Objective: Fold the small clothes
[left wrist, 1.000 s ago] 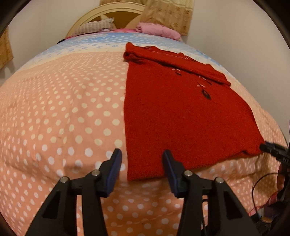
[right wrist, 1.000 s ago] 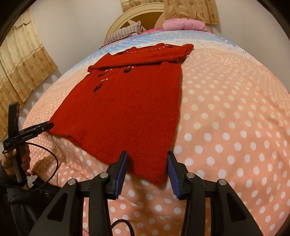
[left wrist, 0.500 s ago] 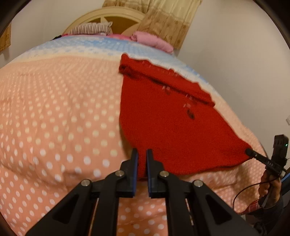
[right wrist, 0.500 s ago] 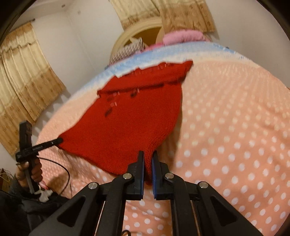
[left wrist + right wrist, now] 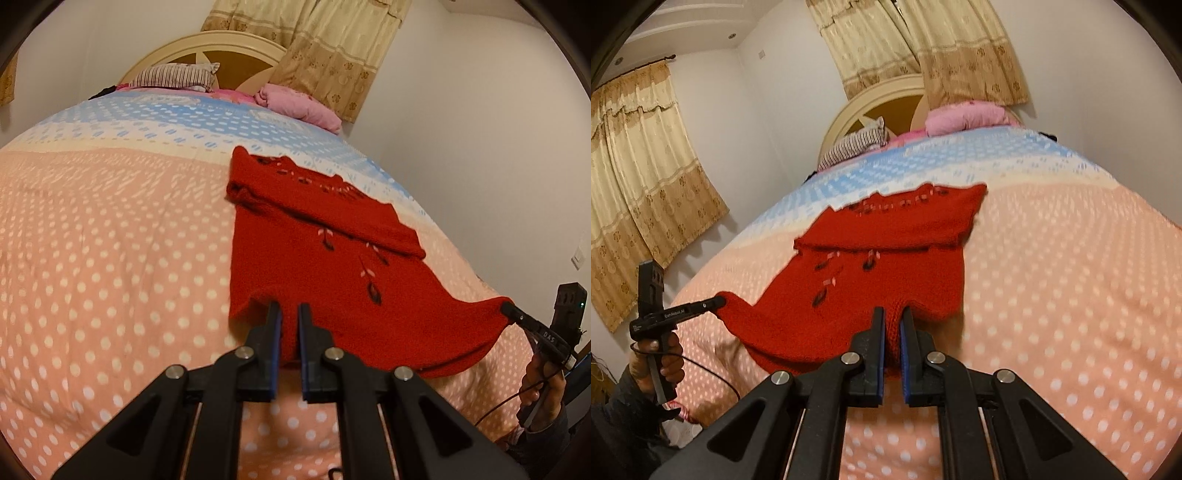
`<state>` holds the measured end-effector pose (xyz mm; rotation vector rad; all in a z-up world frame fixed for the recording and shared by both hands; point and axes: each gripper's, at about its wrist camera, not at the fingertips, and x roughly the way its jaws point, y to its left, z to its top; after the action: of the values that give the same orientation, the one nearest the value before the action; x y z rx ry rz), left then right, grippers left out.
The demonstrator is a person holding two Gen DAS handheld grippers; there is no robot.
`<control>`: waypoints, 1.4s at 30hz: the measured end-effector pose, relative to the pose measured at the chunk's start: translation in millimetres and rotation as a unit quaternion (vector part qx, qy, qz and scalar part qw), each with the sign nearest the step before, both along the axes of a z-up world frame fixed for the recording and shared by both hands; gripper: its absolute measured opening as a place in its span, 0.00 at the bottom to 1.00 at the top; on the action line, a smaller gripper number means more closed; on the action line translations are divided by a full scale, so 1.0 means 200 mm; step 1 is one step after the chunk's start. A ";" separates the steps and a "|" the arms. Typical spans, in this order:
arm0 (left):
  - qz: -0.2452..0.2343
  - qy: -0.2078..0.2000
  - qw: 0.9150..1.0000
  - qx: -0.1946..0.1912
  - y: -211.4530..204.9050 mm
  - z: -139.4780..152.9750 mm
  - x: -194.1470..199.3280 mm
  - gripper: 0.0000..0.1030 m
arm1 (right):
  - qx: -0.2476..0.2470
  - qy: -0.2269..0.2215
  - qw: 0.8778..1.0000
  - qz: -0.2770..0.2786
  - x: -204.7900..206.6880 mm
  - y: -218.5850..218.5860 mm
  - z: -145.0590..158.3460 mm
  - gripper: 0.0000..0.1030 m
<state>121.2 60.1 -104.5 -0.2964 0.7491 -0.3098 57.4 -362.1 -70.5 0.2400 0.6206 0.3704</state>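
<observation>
A red knitted sweater (image 5: 332, 266) lies on the bed, its top part folded over near the far end. My left gripper (image 5: 289, 314) is shut on the sweater's near left hem corner and holds it raised off the bed. My right gripper (image 5: 893, 317) is shut on the near right hem corner of the sweater (image 5: 886, 258), also raised. The hem sags between the two corners. The right gripper shows in the left wrist view (image 5: 511, 310), and the left gripper shows in the right wrist view (image 5: 718, 302), each pinching its corner.
The bed has a pink polka-dot cover (image 5: 92, 277) with a blue band at the far end. A striped pillow (image 5: 173, 75) and a pink bundle (image 5: 299, 105) lie by the headboard. Curtains (image 5: 646, 184) hang on the walls. A cable (image 5: 713, 373) trails from the left hand.
Both grippers closed on the sweater's near hem corners, then lifted them off the bed and carried them toward the far end. The hem now hangs raised between them.
</observation>
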 end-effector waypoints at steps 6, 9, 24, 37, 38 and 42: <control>0.008 -0.014 1.000 -0.017 0.03 0.09 0.11 0.08 | 0.004 -0.026 1.000 -0.002 0.09 0.00 0.13 0.06; 0.012 -0.018 0.999 -0.024 0.04 0.14 0.17 0.08 | 0.008 -0.035 0.999 -0.006 0.15 0.00 0.17 0.06; 0.027 -0.041 0.998 -0.036 0.01 0.37 0.62 0.08 | -0.011 -0.063 0.998 -0.015 0.52 0.02 0.39 0.06; 0.042 -0.066 0.997 0.017 -0.06 0.46 0.98 0.08 | -0.031 -0.059 0.997 -0.027 0.90 0.02 0.46 0.06; 0.043 -0.064 0.997 0.020 -0.07 0.46 1.01 0.08 | -0.032 -0.056 0.998 -0.029 0.93 0.01 0.46 0.06; 0.043 -0.057 0.997 0.038 -0.10 0.43 1.16 0.08 | -0.028 -0.040 0.998 -0.039 1.08 -0.02 0.44 0.06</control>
<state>353.5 40.4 -18.4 -0.2365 0.6319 -0.2141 272.7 -366.1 16.5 0.1945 0.5404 0.2861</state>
